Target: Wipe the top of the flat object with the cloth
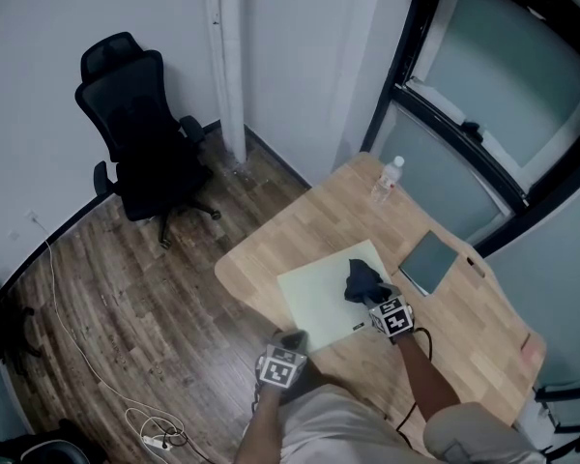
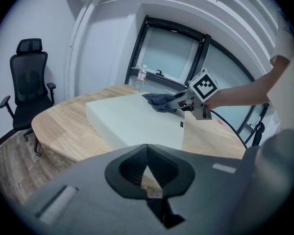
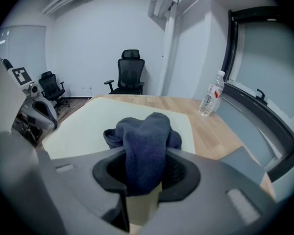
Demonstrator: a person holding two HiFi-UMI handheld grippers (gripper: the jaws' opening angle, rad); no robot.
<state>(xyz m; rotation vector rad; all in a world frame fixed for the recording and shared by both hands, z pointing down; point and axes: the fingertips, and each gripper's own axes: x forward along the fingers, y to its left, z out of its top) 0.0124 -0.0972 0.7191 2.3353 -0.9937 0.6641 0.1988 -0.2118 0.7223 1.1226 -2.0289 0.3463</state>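
A pale green flat board lies on the wooden table. On its right part sits a bunched dark blue cloth. My right gripper is shut on the cloth, which bulges out between its jaws over the board. My left gripper hangs off the table's near edge, short of the board, shut with nothing in it. From the left gripper view the board, the cloth and the right gripper all lie ahead.
A water bottle stands at the table's far corner by the window. A grey-blue flat book lies right of the board. A black office chair stands on the wood floor at left, with a white cable below.
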